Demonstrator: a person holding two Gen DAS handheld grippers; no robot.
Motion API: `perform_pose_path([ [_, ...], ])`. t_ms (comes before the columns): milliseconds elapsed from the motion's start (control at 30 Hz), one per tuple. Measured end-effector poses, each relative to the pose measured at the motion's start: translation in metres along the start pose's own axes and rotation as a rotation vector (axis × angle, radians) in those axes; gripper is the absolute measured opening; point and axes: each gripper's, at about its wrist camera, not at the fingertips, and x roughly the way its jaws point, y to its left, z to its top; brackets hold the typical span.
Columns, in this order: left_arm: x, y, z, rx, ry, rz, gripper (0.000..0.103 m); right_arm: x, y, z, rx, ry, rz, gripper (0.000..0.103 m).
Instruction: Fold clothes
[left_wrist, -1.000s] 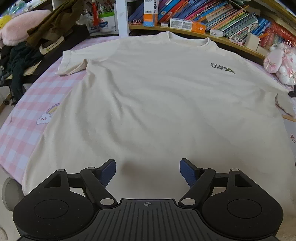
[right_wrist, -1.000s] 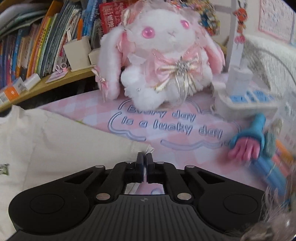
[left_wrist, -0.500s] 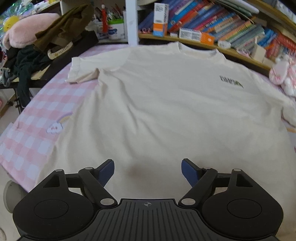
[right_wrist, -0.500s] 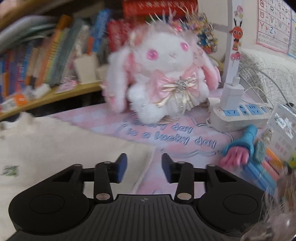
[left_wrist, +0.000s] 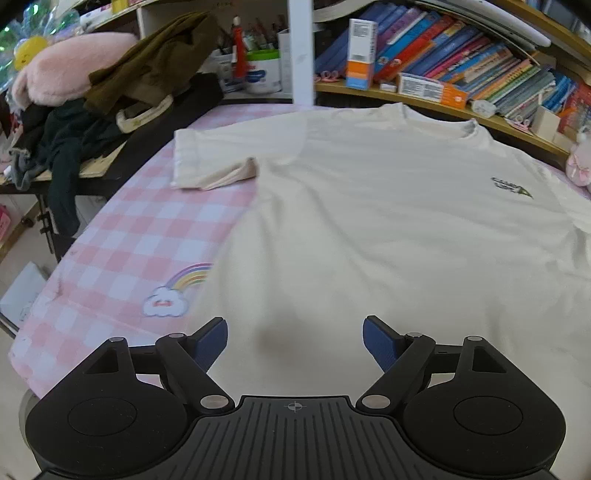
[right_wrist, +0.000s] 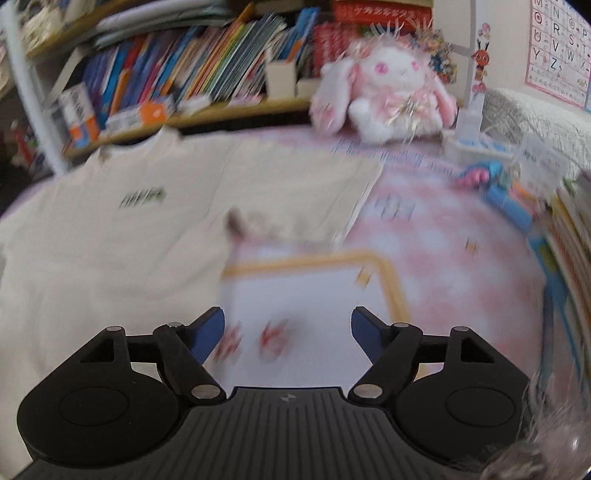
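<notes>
A cream T-shirt (left_wrist: 369, 229) lies flat, front up, on a pink checked cloth (left_wrist: 140, 236) covering the table, its collar toward a shelf of books (left_wrist: 461, 74). Its one visible sleeve (left_wrist: 210, 162) is rumpled at the underarm. The left hand-held gripper (left_wrist: 294, 338) hovers over the lower part of the shirt, blue-padded fingers (left_wrist: 210, 339) spread wide, holding nothing. Dark clothes (left_wrist: 110, 99) are piled beyond the left edge.

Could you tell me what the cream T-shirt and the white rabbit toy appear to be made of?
T-shirt: probably a soft matte knit, likely cotton; it lies limp with shallow wrinkles and a ribbed collar. Rabbit toy: fluffy plush, with a fuzzy outline and shiny ribbon trim, though the view is blurred.
</notes>
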Motion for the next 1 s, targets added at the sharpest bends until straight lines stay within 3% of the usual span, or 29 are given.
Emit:
perform_pose_path([
  [233, -0.002, 0.036, -0.007, 0.067, 0.0, -0.006, 0.083, -0.015, 0.033, -0.043, 0.069, 0.031, -0.064, 0.074],
  [467, -0.004, 0.066, -0.014, 0.047, -0.034, -0.015, 0.081, -0.027, 0.055, -0.075, 0.11, 0.027, -0.14, 0.07],
  [533, 0.0, 0.07, -0.017, 0.044, -0.024, -0.019, 0.08, -0.03, 0.058, -0.079, 0.111, 0.015, -0.155, 0.065],
  [833, 0.008, 0.072, -0.032, 0.053, 0.015, -0.081, 0.075, -0.034, 0.06, -0.078, 0.076, 0.03, -0.149, 0.009],
  [1000, 0.007, 0.072, -0.034, 0.066, 0.01, -0.088, 0.076, -0.031, 0.052, -0.073, 0.087, 0.035, -0.165, 0.008],
])
